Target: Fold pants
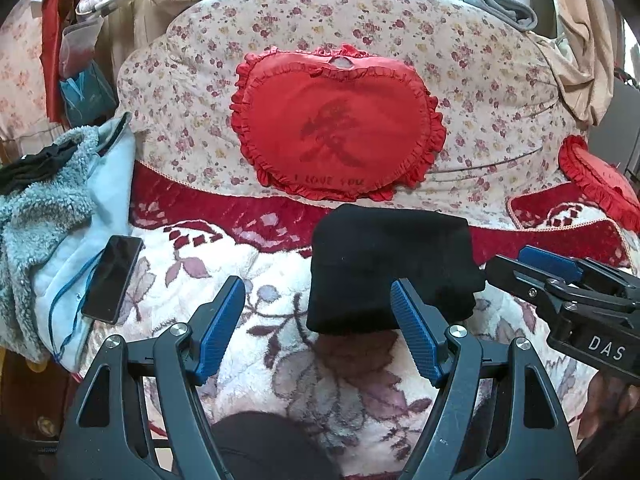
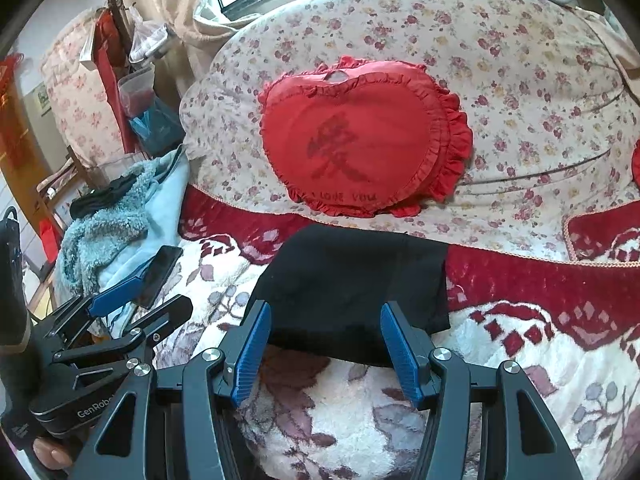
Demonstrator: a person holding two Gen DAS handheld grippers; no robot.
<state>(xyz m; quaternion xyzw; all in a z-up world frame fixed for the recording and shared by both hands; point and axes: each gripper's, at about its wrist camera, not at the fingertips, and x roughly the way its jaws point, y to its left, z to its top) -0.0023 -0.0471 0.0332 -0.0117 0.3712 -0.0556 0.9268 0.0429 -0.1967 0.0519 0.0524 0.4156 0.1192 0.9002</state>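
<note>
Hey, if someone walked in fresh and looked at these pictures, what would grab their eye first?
Probably the red heart-shaped pillow with frilled edges, propped against the flowered quilt at the back. Next, the black pants, folded into a compact bundle on the plush floral blanket, just ahead of the open left claw and open right claw. A dark phone lies on pale blue clothing to the left.

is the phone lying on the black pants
No, the phone lies off to the left on the light blue fleece garment, well apart from the folded black pants.
</note>
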